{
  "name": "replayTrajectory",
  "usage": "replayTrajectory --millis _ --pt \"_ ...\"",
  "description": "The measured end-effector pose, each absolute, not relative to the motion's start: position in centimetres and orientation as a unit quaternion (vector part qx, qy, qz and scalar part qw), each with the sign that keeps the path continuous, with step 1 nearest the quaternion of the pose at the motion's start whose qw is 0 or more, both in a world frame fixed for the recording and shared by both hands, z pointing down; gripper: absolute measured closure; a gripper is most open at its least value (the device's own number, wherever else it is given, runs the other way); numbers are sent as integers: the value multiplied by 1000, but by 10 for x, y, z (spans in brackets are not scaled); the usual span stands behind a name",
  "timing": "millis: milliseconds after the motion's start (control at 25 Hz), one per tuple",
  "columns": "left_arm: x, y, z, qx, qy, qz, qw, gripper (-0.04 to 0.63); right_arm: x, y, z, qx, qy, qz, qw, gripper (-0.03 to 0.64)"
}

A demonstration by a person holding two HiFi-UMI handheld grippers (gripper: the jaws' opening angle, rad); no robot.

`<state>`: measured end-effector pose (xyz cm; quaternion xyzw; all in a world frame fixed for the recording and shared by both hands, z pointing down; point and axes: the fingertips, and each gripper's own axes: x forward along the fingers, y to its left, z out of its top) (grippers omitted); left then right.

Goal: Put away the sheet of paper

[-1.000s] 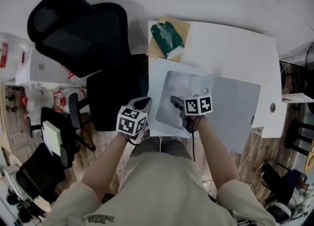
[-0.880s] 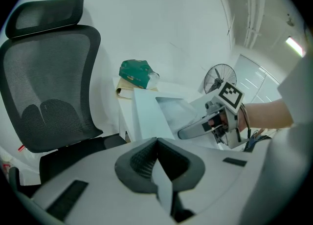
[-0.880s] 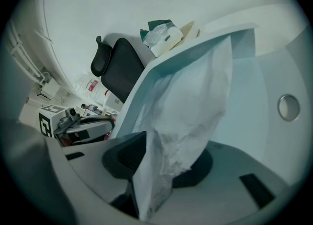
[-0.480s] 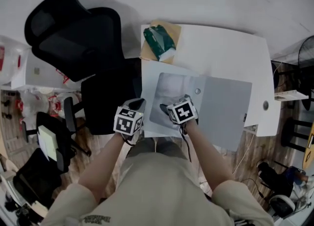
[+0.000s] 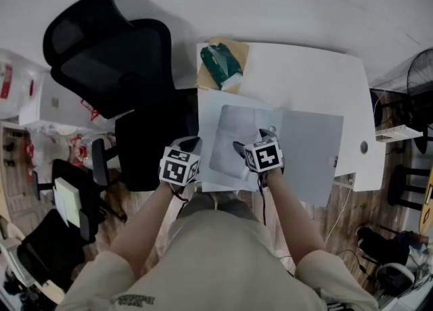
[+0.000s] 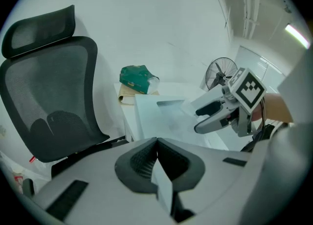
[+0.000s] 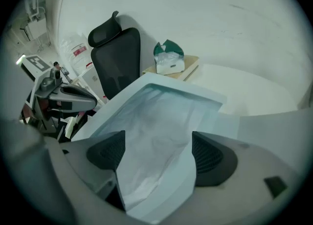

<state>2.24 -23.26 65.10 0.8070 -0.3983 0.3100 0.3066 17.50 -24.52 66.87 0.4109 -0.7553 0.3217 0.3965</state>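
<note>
– Right tool (image 7: 159, 153): how does it stand?
– Its jaws are opening. The pads are wide apart and not pressing on what lies between them. That is the sheet of paper (image 7: 187, 172) with a cloudy, crinkled film (image 7: 156, 121) over it, running up through the gap.
– And the left tool (image 6: 156, 143)?
– Jaws together, pinched on a thin white edge (image 6: 164, 190) seen end-on. I cannot tell whether that edge belongs to the same sheet.
– Where does the sheet lie?
– Flat on the white counter (image 5: 304, 73), at its near left corner. The right tool sits over the sheet's near edge. The left tool is just beside the sheet's left side, out past the counter.
– What is next to it?
– A grey mat (image 5: 311, 154) lies directly to its right on the same counter.
– Farther out?
– At the far left corner a green packet (image 5: 221, 66) rests on a tan pad (image 5: 241, 47). A black office chair (image 5: 108, 53) stands left of the counter, close against it. A fan (image 6: 220, 72) shows beyond the counter's right end.
</note>
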Motion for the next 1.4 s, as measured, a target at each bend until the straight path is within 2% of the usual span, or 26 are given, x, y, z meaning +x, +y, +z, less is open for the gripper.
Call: replayTrajectory --millis 360,480,680,840,960,1200,1400 --pt "13 -254 593 834 -400 295 238 575 204 -274 571 471 -779 288 297 195" --pt "9 -260 570 842 -401 289 215 575 208 -280 534 483 -790 255 279 290" --pt "2 -272 520 855 -421 254 166 575 205 -279 474 493 -808 185 264 403" --pt "4 -275 466 868 -429 225 110 575 200 -272 423 503 -824 148 217 486" --pt "8 -275 431 877 -424 215 77 575 201 -269 374 522 -830 112 161 576" --pt "13 -269 366 888 -430 162 20 575 204 -254 291 528 -845 52 70 595" --pt "17 -259 309 897 -434 81 -9 575 209 -230 240 533 -846 16 0 595"
